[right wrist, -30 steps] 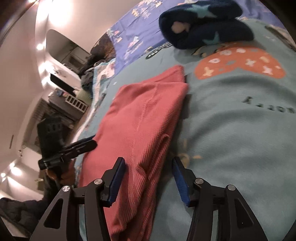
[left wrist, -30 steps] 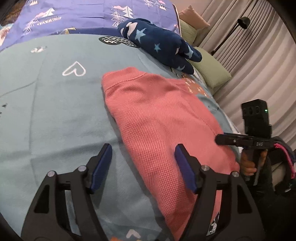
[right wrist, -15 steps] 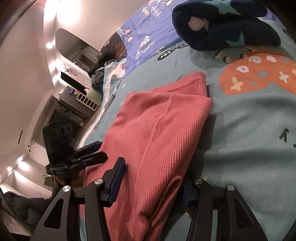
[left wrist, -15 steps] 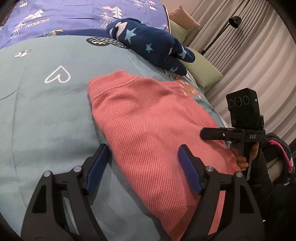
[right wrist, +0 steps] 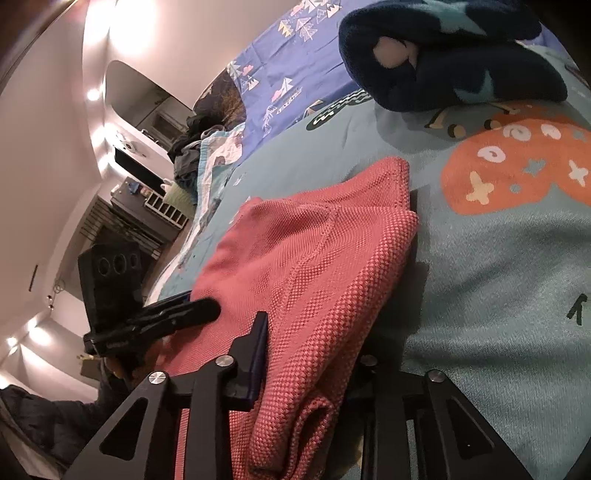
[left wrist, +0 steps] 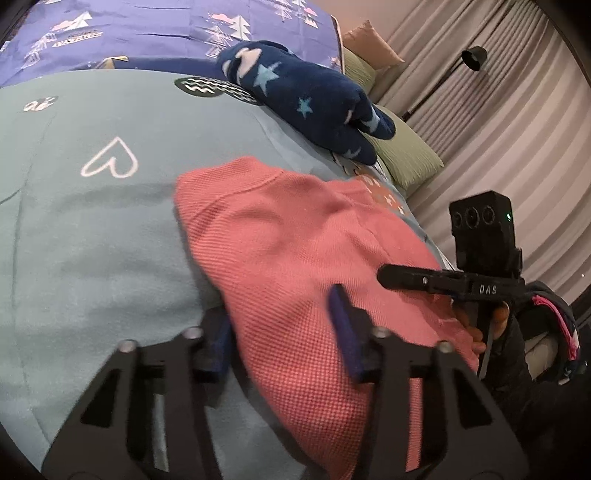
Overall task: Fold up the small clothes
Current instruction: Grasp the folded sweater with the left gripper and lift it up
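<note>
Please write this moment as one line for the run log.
stage: grasping | left tongs: closing on pink garment edge | right tongs: closing on its other edge | navy garment: untouched | fold: not yet

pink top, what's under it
The pink top lies on the teal blanket, which shows all around it. Its near edge sits between the blue pads of both tongs. Whatever lies beneath its middle is covered.

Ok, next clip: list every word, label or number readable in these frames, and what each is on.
"DAS": white letters on the black body of the right hand-held gripper, in the left wrist view.
White lettering on the purple sheet: too blurred to read.
Black marks on the teal blanket: cut off, unreadable.
Lettering on the left hand-held gripper: too blurred.
</note>
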`<state>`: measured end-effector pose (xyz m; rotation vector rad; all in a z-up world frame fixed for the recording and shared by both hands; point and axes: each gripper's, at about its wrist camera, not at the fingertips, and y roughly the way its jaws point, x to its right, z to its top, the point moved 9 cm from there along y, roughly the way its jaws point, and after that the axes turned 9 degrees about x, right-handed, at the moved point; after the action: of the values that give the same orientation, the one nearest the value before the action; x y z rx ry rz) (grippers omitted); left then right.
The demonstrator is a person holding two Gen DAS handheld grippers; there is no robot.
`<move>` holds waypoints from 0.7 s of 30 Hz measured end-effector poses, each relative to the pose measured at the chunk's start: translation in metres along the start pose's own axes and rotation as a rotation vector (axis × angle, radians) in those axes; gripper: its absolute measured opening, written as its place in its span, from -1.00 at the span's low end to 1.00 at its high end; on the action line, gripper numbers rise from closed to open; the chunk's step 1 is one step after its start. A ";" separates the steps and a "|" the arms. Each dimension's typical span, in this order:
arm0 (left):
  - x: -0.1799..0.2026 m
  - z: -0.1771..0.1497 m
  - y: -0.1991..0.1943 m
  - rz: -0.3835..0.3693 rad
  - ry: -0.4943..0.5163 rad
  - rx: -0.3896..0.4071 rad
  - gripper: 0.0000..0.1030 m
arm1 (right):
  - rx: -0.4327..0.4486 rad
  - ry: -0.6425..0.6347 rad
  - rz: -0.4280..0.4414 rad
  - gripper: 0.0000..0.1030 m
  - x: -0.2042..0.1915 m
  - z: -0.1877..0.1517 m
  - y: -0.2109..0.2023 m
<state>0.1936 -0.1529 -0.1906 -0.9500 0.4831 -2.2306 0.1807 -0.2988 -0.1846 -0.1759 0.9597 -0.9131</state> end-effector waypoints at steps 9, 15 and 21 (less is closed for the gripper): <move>0.028 0.013 -0.023 0.129 0.139 0.058 -0.46 | 0.124 -0.053 -0.065 -0.61 -0.032 0.004 -0.034; 0.063 0.027 -0.054 0.137 0.219 0.131 -0.48 | 0.230 -0.145 -0.126 -0.61 -0.068 0.007 -0.074; 0.101 0.035 -0.084 0.119 0.289 0.193 -0.50 | 0.355 -0.218 -0.167 -0.61 -0.107 0.006 -0.122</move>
<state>0.1315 -0.1658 -0.0707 -0.4901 0.4293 -2.2663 0.0874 -0.2979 -0.0521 -0.0513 0.5762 -1.1770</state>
